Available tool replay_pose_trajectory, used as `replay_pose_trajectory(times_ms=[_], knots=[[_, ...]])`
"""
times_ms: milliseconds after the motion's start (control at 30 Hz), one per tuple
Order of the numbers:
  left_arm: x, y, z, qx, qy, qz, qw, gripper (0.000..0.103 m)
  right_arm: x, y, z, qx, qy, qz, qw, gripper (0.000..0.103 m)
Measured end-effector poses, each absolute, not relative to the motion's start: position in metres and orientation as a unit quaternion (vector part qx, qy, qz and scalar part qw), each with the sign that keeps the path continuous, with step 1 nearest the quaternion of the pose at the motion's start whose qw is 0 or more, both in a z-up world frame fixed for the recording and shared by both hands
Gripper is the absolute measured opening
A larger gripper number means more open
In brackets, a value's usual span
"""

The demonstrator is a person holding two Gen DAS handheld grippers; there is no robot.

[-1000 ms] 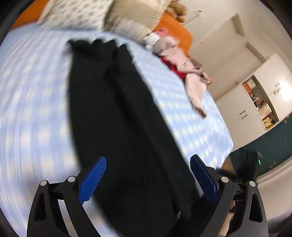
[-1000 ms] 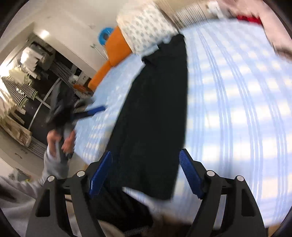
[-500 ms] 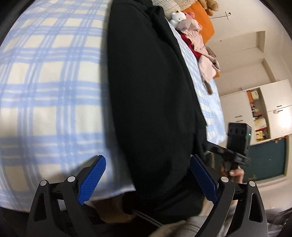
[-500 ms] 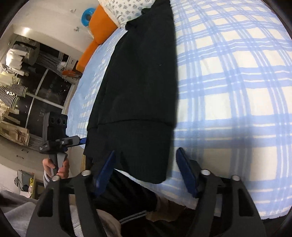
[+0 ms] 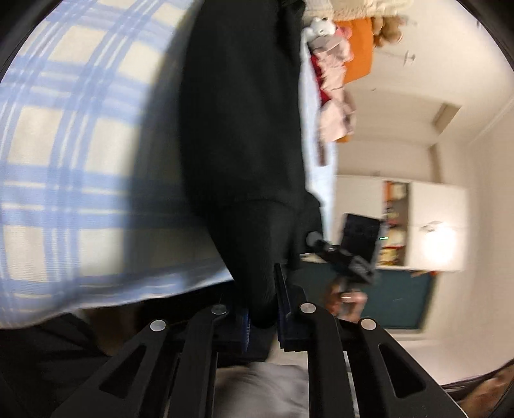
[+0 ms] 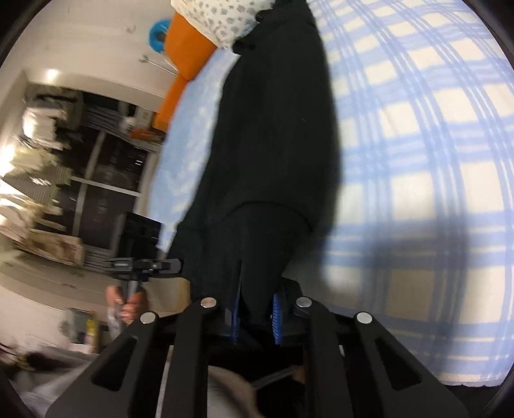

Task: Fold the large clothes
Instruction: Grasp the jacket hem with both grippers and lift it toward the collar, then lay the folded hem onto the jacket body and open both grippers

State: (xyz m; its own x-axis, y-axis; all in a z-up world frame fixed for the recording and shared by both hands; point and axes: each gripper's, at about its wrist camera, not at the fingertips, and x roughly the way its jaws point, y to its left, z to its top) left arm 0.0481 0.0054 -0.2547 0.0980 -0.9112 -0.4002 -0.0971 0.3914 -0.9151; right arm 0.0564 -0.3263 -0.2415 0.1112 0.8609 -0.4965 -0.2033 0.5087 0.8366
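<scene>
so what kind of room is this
Most likely a home bedroom: a bed under a blue plaid sheet, a floral pillow at its head, soft toys beside it, and a white cupboard against the wall.

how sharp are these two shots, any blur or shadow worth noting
Left wrist view: motion blur smears the plaid bedsheet and the cupboard. Right wrist view: shelving at left is streaked, and the black garment casts a soft shadow on the sheet; fisheye bends the plaid lines.
</scene>
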Motion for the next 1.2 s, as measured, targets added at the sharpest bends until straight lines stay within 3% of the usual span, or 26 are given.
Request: replay_pose_trajectory(times_ms=[267,433,667,800,967,1000,1067,1100,1133,1200], knots=[[0.124,0.008,-0.176,-0.433,0.525,-0.383,0.624,0.017,0.122,-0.324,-0.182,0.342,0.504,0.437,0.662,0.015],[0.203,0.029,-0.156,-0.432,0.515,-0.360,0.647,0.018,0.195,-0.312,-0.157,0.340,0.488,0.423,0.683,0.015],[0.297,0.058,-0.199,-0.458,0.534,-0.285,0.651,0.018,0.292,-0.294,-0.213,0.390,0.527,0.368,0.660,0.015],[0.330,0.061,-0.237,-0.450,0.549,-0.244,0.661,0.010,0.310,-0.290,-0.248,0.403,0.542,0.341,0.654,0.015],[0.337,0.060,-0.262,-0.446,0.547,-0.248,0.663,0.010,0.315,-0.295,-0.259,0.405,0.546,0.335,0.652,0.015],[0.334,0.060,-0.255,-0.438,0.545,-0.252,0.669,0.017,0.315,-0.296,-0.255,0.401,0.554,0.333,0.649,0.016],[0.331,0.061,-0.234,-0.422,0.536,-0.254,0.686,0.044,0.320,-0.293,-0.245,0.395,0.562,0.329,0.648,0.019],[0.328,0.065,-0.220,-0.408,0.528,-0.248,0.702,0.066,0.318,-0.295,-0.233,0.385,0.561,0.328,0.656,0.021],[0.325,0.066,-0.202,-0.390,0.515,-0.237,0.726,0.080,0.316,-0.296,-0.223,0.376,0.557,0.331,0.663,0.022],[0.307,0.076,-0.155,-0.344,0.476,-0.215,0.780,0.092,0.309,-0.297,-0.200,0.347,0.553,0.336,0.679,0.028]])
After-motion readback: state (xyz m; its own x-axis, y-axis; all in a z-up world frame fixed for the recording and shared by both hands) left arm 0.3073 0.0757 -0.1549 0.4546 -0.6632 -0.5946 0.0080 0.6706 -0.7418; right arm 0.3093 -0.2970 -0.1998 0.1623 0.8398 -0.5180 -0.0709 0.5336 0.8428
